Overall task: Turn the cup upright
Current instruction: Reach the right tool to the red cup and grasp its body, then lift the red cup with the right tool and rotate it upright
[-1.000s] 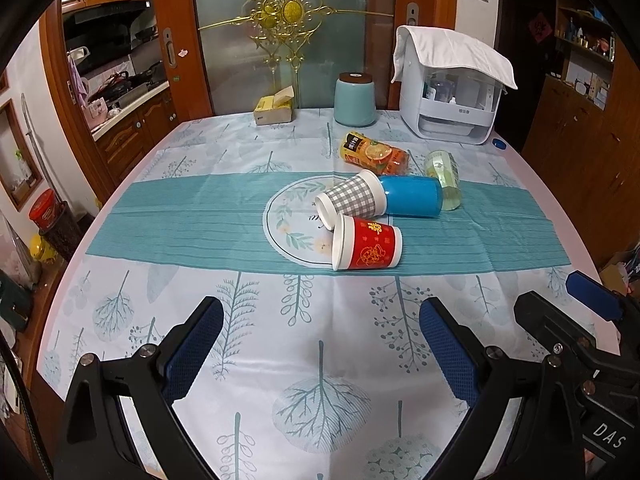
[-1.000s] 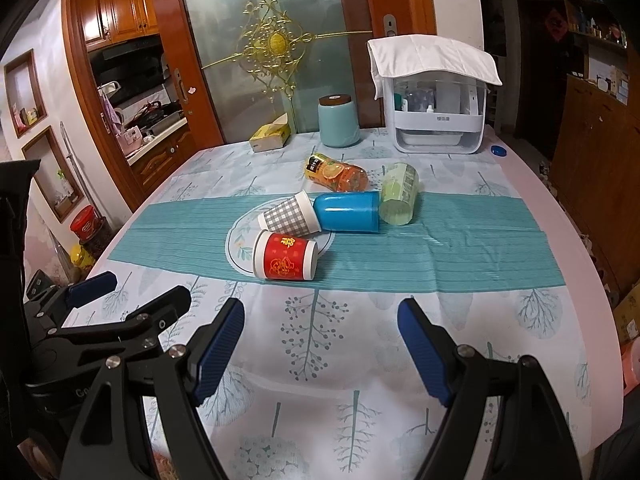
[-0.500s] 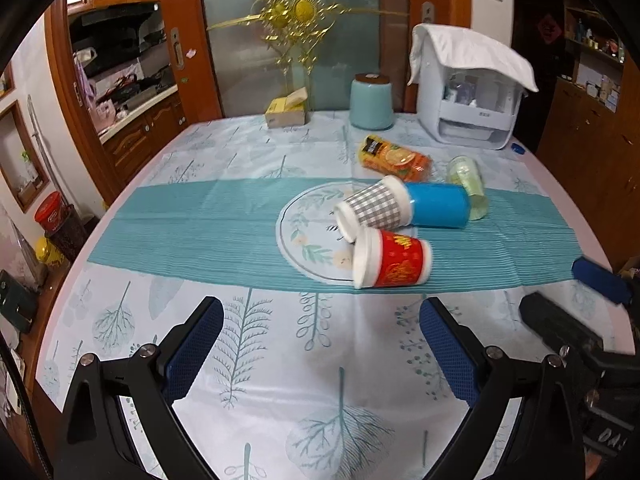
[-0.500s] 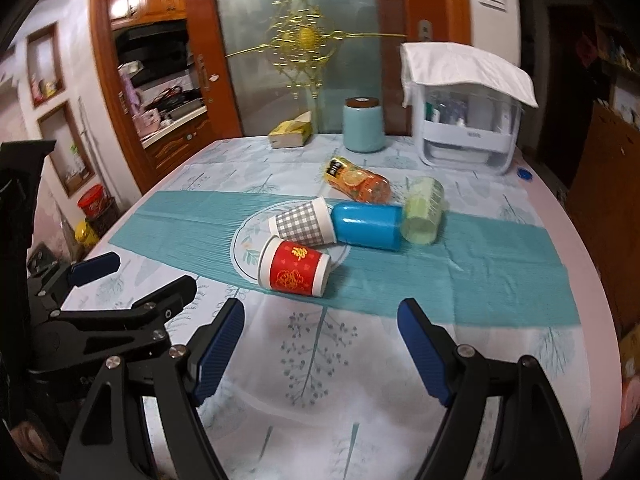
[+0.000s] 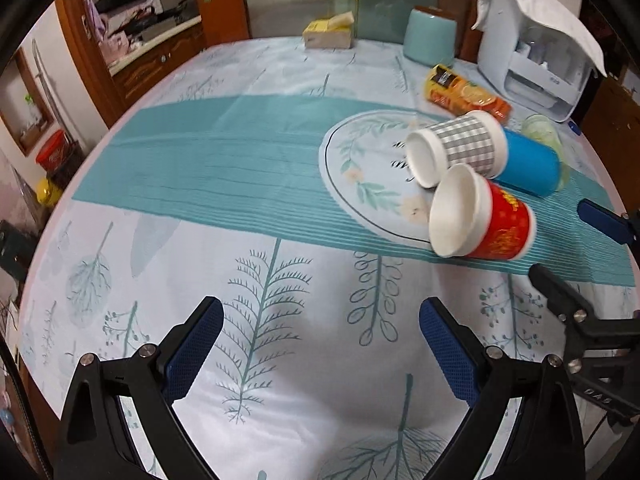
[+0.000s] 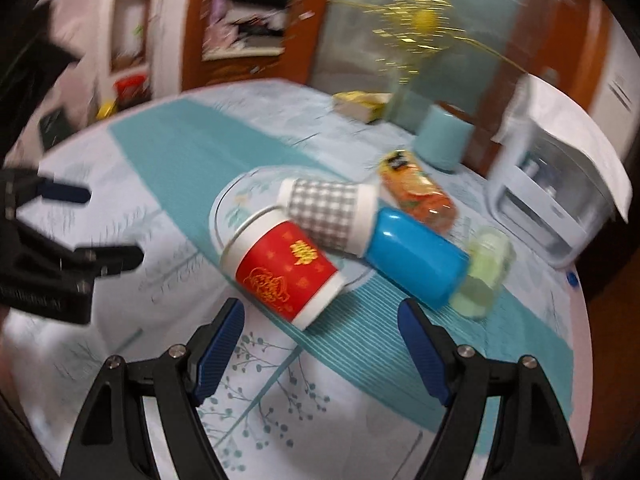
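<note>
Now both hand-held grippers sit much closer to the cup cluster than a second ago, and the right view has tilted and blurred, so I judge the approach is under way with no contact yet. Right hand-held gripper is wide open and empty, with the red cup just beyond its blue ribbed pads. Left hand-held gripper is likewise wide open and empty, over bare table. The red cup lies on its side at the near edge of the round mat, white mouth to the left, touching the checked cup. Red cup: tapered, smooth printed wall, thick white rim. Blue cup: glossy, looks like hard plastic. The tablecloth is smooth.
</note>
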`<state>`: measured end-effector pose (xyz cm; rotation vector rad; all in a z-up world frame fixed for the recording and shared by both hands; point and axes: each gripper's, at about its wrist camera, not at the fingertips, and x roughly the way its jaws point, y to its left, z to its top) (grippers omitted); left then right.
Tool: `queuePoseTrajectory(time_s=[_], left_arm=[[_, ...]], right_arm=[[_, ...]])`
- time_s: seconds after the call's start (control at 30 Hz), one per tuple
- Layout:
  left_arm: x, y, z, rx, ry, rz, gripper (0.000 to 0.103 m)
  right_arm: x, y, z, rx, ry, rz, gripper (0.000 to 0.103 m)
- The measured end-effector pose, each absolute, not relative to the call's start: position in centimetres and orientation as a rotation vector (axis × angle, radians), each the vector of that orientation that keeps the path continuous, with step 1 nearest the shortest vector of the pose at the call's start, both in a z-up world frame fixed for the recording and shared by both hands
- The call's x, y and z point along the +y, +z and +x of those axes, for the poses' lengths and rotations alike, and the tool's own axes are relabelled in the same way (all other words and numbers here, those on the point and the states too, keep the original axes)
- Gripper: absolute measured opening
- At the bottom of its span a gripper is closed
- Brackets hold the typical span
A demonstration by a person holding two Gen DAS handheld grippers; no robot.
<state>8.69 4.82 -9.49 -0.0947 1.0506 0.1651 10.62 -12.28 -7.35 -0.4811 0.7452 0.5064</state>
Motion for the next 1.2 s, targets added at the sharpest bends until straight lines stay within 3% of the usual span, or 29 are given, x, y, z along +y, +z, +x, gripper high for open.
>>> queuePoseTrajectory(time_s=[0.53,0.6,0.7,0.93,1.1,1.2], left_arm=[[6.7,-11.3,9.4,1.099,0.19,-0.129,0.097],[6.9,-11.4,9.4,1.098,0.192,-0.136,0.097],[7.0,-11.4,9.6,1.096,0.196,-0.138,0.097],[7.1,-11.4,9.5,1.096,0.193,-0.152,0.097],[6.7,-10.9,8.8,1.087,0.176,-0.162,0.097],[6.3,-10.4,8.3,1.08,0.159,-0.167,0.097]], right_arm=[[-8.5,-11.3,14.7,0.822,0.681,-0.639,0.079],[-8.8,-11.1,14.9,0.836,0.71,-0.58,0.071],[-9.4,-10.7,14.8,0.84,0.722,-0.5,0.067],[-11.8,-9.8,14.5,0.95,0.636,-0.243,0.067],[-16.4,-9.8,14.5,1.17,0.399,0.188,0.067],[-18.4,-9.9,13.2,1.208,0.375,0.404,0.067]])
